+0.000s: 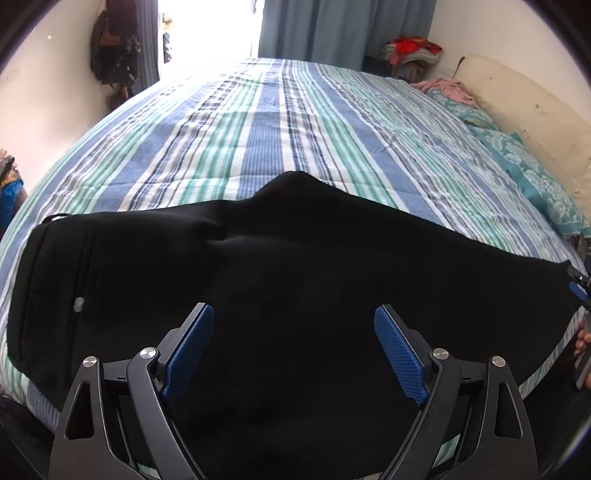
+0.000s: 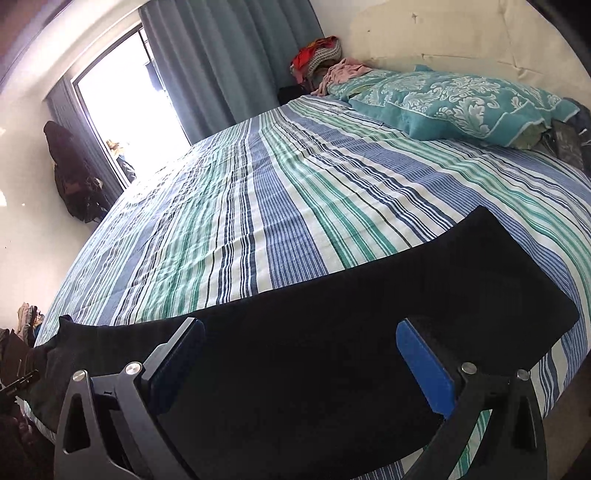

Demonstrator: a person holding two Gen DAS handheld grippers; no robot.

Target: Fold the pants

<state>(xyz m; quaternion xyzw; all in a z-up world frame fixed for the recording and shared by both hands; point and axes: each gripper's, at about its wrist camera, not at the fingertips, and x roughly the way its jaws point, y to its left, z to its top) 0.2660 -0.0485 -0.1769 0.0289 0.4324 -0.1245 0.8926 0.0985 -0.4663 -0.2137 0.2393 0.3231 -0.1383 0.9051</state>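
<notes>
Black pants lie flat across the near edge of the striped bed, waistband with a small button at the left, leg ends at the right. My left gripper is open above the middle of the pants, holding nothing. The pants also show in the right wrist view, with the leg-end corner at the upper right. My right gripper is open over the leg part, holding nothing. Its tip also shows in the left wrist view at the pants' right end.
The blue, green and white striped bedspread stretches away from me. Teal patterned pillows lie against a cream headboard on the right. A clothes pile, blue curtains and hanging bags are at the far end.
</notes>
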